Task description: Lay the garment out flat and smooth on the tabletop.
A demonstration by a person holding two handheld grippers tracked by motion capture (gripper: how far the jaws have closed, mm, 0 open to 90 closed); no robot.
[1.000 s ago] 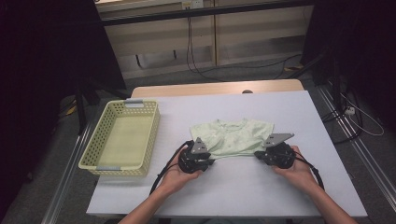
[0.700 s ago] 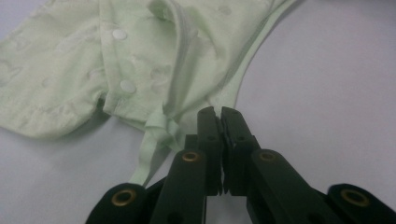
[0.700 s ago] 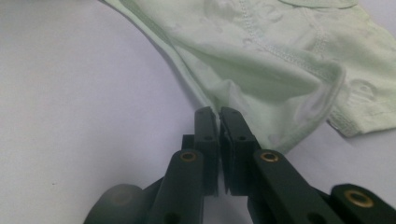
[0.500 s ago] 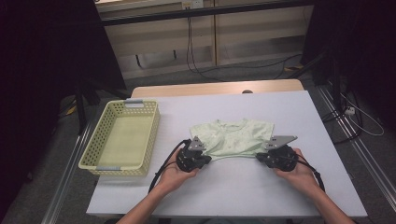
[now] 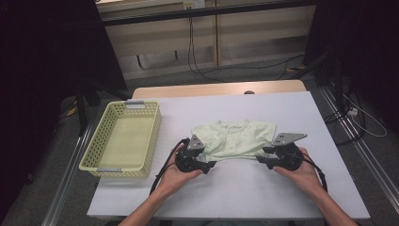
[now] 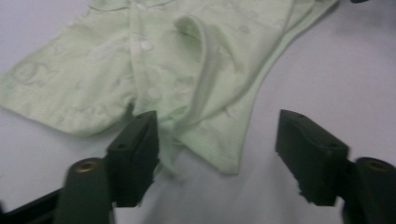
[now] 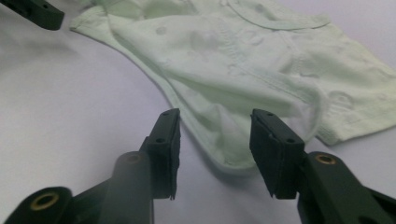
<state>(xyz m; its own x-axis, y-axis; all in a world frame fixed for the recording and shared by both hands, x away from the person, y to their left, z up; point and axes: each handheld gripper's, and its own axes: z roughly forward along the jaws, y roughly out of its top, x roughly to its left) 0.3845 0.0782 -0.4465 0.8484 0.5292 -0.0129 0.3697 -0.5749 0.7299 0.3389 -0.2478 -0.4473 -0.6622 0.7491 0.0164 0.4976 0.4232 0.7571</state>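
Shirt point(image 5: 235, 140) lies flat mid-counter, basket point(image 5: 123, 141) at left empty. Both grippers, left point(image 5: 210, 165) and right point(image 5: 261, 159), have just been opening, hem loose between jaws. Folding and binning seem left.

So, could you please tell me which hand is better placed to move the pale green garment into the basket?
Probably left: the left gripper sits nearer the yellow plastic basket, at the pale green garment.
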